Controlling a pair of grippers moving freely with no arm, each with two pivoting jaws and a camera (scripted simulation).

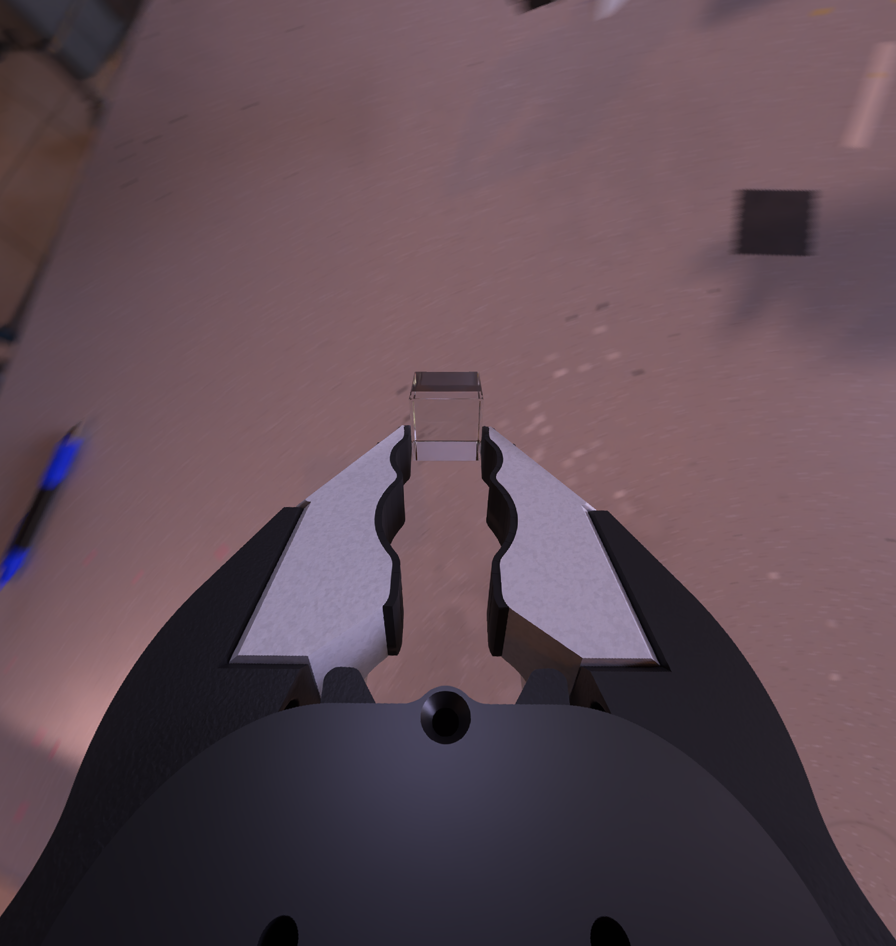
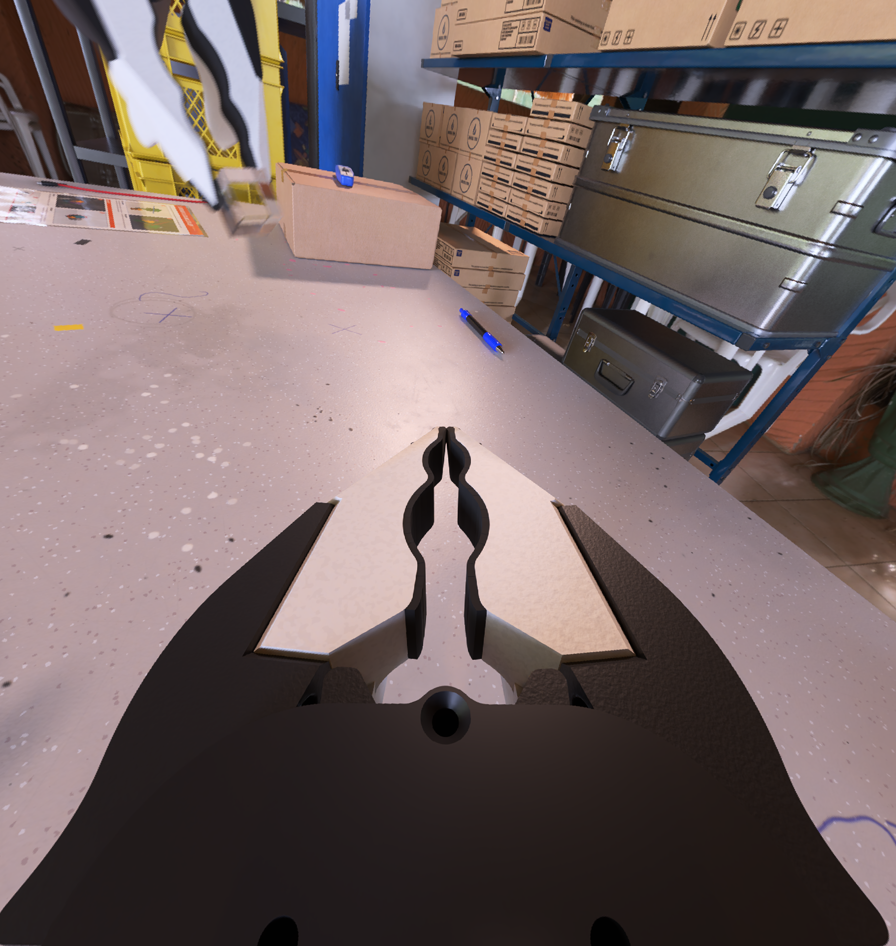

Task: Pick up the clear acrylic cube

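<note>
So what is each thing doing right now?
clear acrylic cube: pinched at the fingertips, lifted off the table.
left gripper: shut on the cube.
right gripper: shut, empty, low over the table.
blue pen: lying flat near the table edge.
cardboard box: closed, sitting on the table.
table: speckled.

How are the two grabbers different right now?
The left gripper has its fingers parted around the clear cube and pinches it; the right gripper has its fingertips together with nothing between them. The left gripper is up in the air above the table; the right gripper sits low over it. Both have pale fingers with wavy black pads.
</note>
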